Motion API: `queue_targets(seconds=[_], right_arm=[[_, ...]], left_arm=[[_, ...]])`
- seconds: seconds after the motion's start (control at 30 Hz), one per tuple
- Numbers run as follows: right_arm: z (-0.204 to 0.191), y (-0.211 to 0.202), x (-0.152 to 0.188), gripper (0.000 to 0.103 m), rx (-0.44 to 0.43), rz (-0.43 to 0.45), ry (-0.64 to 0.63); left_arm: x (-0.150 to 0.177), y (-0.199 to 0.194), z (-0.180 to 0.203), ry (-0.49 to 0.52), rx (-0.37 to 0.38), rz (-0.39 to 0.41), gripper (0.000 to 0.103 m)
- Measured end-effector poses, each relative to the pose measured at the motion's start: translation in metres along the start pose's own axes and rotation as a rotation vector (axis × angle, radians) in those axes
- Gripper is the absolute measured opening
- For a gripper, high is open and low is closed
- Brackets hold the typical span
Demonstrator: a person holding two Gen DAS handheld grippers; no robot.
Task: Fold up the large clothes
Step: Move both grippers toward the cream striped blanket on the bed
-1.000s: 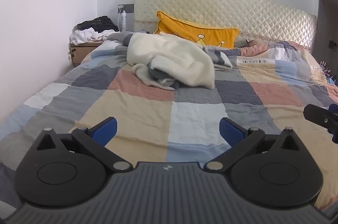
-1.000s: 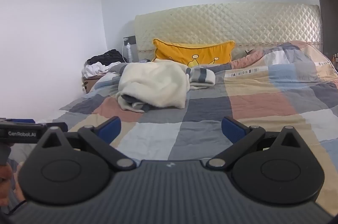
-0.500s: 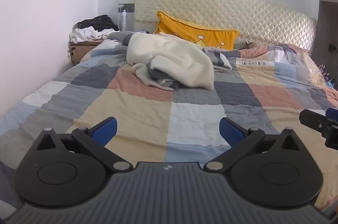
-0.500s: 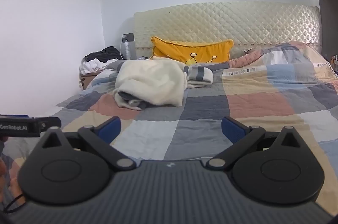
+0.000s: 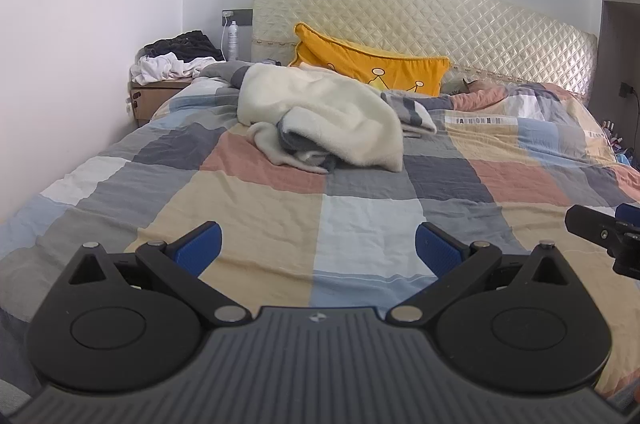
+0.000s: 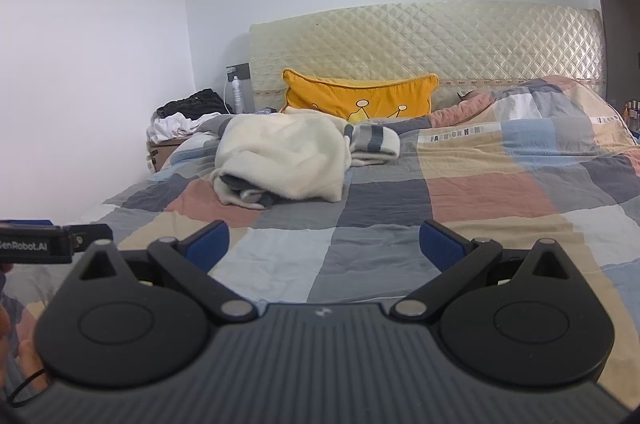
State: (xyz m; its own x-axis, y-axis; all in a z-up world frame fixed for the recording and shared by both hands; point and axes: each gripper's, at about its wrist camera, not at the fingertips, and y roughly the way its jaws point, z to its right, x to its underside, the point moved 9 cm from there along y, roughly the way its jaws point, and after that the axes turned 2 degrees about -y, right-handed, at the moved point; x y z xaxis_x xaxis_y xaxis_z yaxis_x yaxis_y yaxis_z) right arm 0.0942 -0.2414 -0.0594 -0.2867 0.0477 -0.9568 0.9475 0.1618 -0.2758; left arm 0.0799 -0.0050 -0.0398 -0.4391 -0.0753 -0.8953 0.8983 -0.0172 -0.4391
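Since the cream garment (image 5: 320,120) lies in a crumpled heap on the patchwork quilt (image 5: 256,192), the task appears to be at its start, with 0 folds made. The garment sits toward the head of the bed, in front of the yellow pillow (image 5: 372,64), with a grey-striped part (image 6: 372,140) of it trailing toward the pillow side. The left gripper (image 5: 318,248) has its 2 blue pads spread wide apart with nothing between them. The right gripper (image 6: 324,246) is likewise spread wide and empty. Both grippers are near the foot of the bed, well apart from the garment. Remaining steps, by estimate: reach the heap, spread it flat, then fold. A separate clothes pile (image 5: 172,58) rests on the bedside cabinet (image 5: 154,98).
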Motion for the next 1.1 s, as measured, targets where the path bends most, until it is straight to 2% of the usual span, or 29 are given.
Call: queue_targets(seconds=[1.1], right_arm=[[0.008, 0.006, 0.008, 0.103, 0.018, -0.013, -0.013]], left_arm=[[0.014, 0.009, 0.01, -0.007, 0.022, -0.031, 0.103]])
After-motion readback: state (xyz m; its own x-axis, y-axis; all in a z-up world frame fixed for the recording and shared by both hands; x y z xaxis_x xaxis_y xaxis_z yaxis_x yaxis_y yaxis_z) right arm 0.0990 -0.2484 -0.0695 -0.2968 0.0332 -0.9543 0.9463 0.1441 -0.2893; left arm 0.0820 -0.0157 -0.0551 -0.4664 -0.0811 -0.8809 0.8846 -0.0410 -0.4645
